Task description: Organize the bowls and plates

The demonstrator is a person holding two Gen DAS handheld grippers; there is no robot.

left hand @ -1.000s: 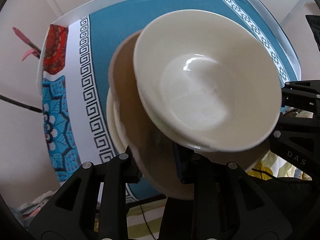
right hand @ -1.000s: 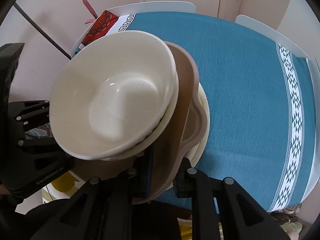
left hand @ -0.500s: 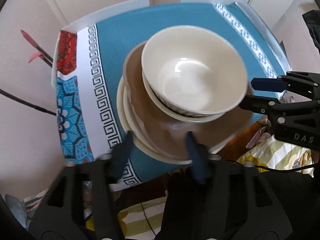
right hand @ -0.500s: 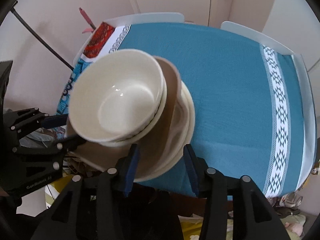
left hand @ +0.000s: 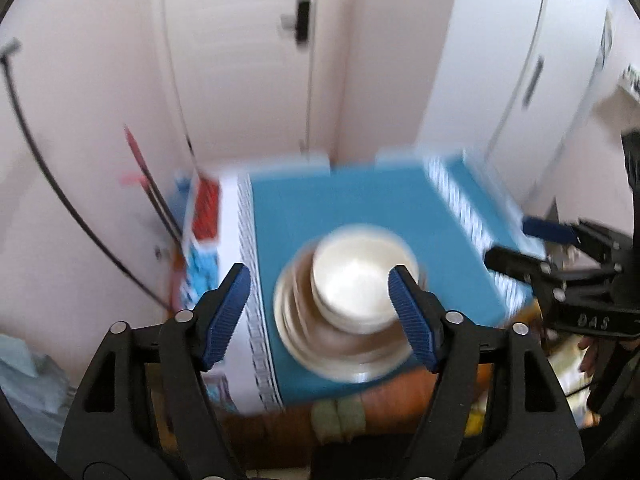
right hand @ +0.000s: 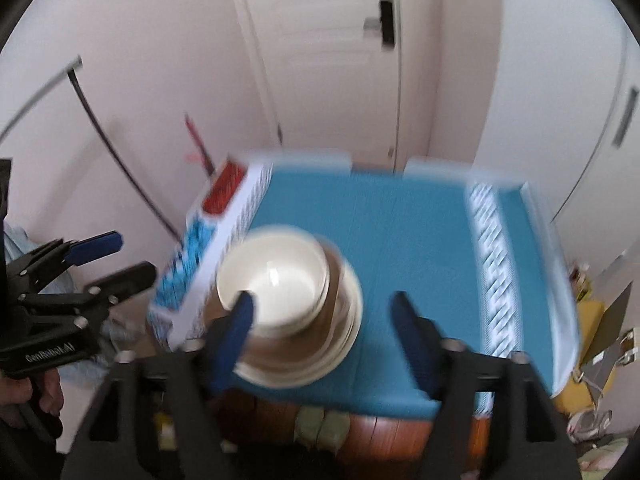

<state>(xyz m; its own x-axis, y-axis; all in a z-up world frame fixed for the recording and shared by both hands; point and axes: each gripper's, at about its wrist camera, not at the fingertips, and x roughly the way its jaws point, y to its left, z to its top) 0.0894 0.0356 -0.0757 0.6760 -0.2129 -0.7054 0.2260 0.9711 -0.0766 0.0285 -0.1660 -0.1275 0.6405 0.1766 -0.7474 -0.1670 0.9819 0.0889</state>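
Left wrist view — fisheye, set behind its own two fingers, looking forward and steeply down from above the near edge of the table (left hand: pixel 360 208). Left gripper (left hand: pixel 320 304) fills the lower frame. Stack of dishes (left hand: pixel 352 308) sits at centre, not close; walls and a door (left hand: pixel 248 52) take the upper half. Heavy blur.

Right wrist view — same kind of mount, same downward tilt, placed to the other side. Right gripper (right hand: pixel 324 324) along the bottom; the stack (right hand: pixel 288 304) lies left of centre.

Shared: table, stack, door (right hand: pixel 332 60). Each view catches the other gripper at its edge — right gripper (left hand: pixel 560 264) at the right edge, left gripper (right hand: pixel 92 264) at the left edge.
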